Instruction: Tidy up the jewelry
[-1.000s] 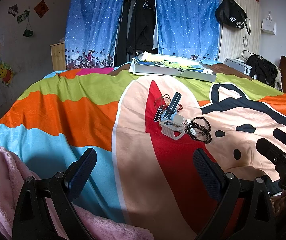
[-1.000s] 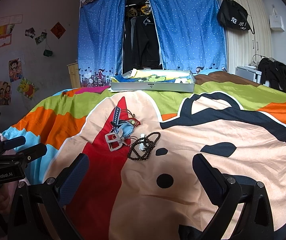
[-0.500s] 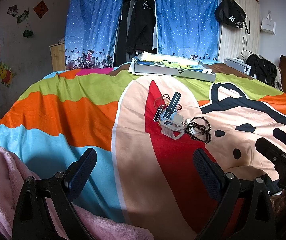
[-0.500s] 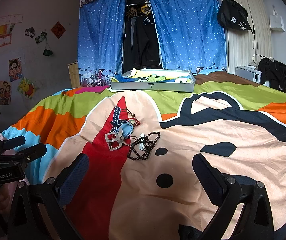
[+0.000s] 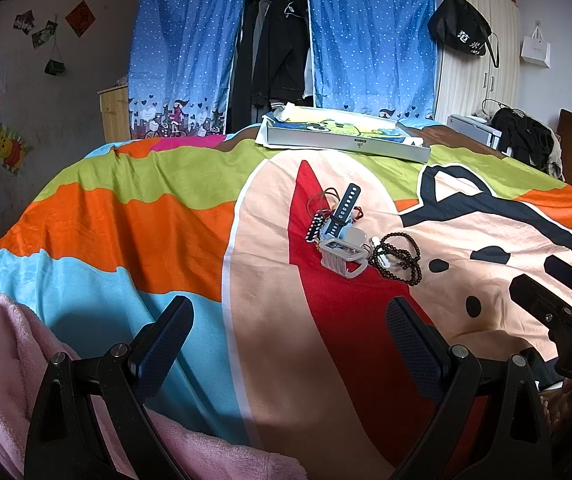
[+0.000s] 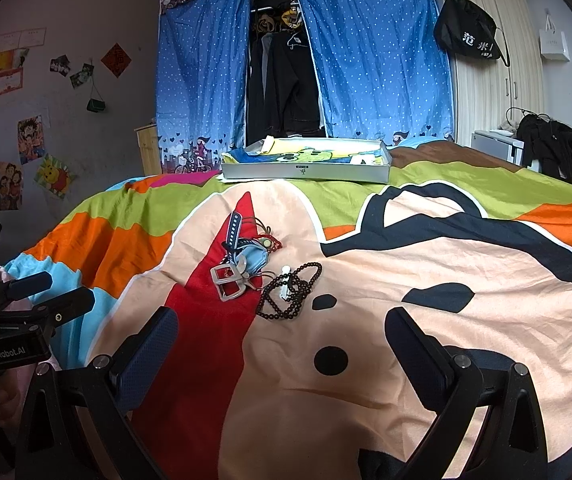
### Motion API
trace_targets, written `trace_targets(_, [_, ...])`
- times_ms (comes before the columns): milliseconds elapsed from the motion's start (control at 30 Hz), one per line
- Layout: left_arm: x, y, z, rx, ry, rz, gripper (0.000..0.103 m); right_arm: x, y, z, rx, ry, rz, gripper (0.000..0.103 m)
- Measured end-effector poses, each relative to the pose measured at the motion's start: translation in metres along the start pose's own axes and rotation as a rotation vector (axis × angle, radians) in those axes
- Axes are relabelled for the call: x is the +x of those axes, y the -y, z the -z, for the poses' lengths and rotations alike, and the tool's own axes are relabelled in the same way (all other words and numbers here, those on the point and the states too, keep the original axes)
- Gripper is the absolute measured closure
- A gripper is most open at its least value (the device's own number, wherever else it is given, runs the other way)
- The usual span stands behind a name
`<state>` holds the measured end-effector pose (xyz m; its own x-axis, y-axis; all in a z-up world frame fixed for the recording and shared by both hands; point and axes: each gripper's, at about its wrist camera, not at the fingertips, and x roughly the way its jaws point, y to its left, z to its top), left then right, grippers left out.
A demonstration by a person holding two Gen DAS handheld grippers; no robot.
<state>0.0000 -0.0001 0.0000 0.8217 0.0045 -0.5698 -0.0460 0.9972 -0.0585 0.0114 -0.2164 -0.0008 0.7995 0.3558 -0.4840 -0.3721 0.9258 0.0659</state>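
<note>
Bright cartoon-print bedding (image 6: pixel 426 280) was spread over the bed, with the jewelry pile (image 5: pixel 340 236) gathered near its middle. Just right of the pile, touching it, a dark bead necklace (image 6: pixel 290 294) was coiled. Beyond the pile, a shallow grey box (image 6: pixel 306 170) was set at the far edge. Both the left gripper (image 5: pixel 286 334) and the right gripper (image 6: pixel 282 338) were held short of the pile, jaws spread wide and empty
</note>
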Motion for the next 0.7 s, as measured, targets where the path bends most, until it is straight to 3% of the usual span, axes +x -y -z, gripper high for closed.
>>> trace_targets(700, [0.0006, 0.0, 0.0003, 0.003, -0.008, -0.002, 0.009, -0.0002, 0.0019, 0.0009, 0.004, -0.004, -0.005, 0.0])
